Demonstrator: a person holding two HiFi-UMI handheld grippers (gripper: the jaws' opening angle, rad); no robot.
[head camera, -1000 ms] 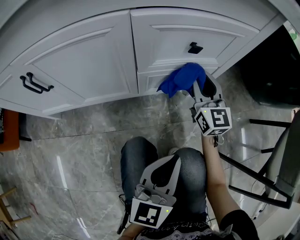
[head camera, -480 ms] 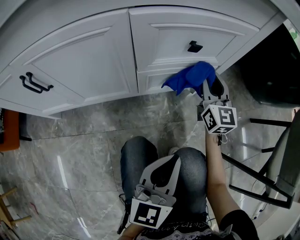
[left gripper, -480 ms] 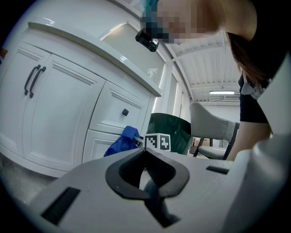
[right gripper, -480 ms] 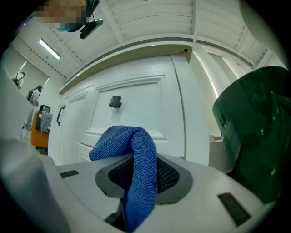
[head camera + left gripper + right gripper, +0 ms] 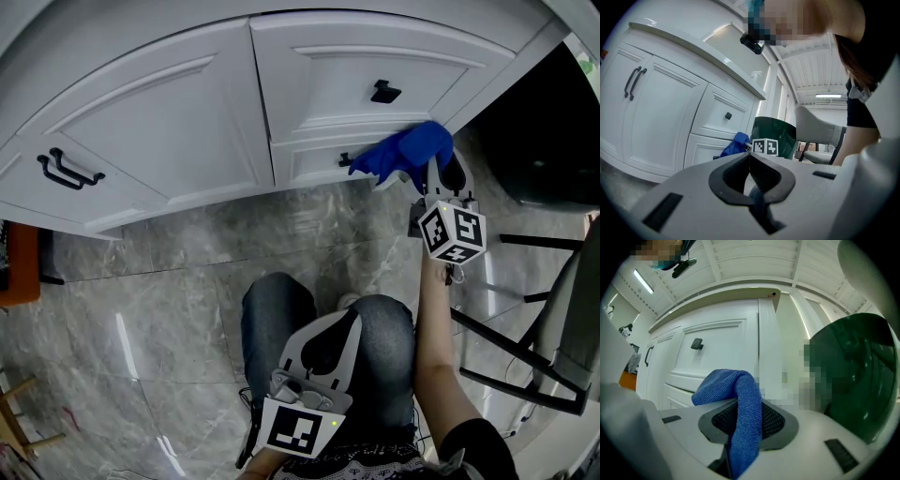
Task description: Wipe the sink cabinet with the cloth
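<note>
The white sink cabinet (image 5: 169, 122) fills the top of the head view. A blue cloth (image 5: 405, 152) is pressed against the right end of its lower drawer, just under the drawer with the black knob (image 5: 384, 92). My right gripper (image 5: 425, 164) is shut on the cloth (image 5: 740, 404), which hangs folded over its jaws in the right gripper view. My left gripper (image 5: 339, 319) rests over the person's knees, away from the cabinet, shut with nothing in it (image 5: 749, 157). The left gripper view catches the cloth (image 5: 736, 144) from the side.
A dark green bin (image 5: 544, 141) stands right of the cabinet's corner post. A chair (image 5: 562, 328) with black legs is at the right. An orange object (image 5: 14, 262) sits at the far left. Two black bar handles (image 5: 66, 169) are on the left door. The floor is grey marble.
My right gripper has slid the cloth rightward and slightly up along the lower drawer, uncovering a dark handle left of the cloth. The left gripper has not moved.
</note>
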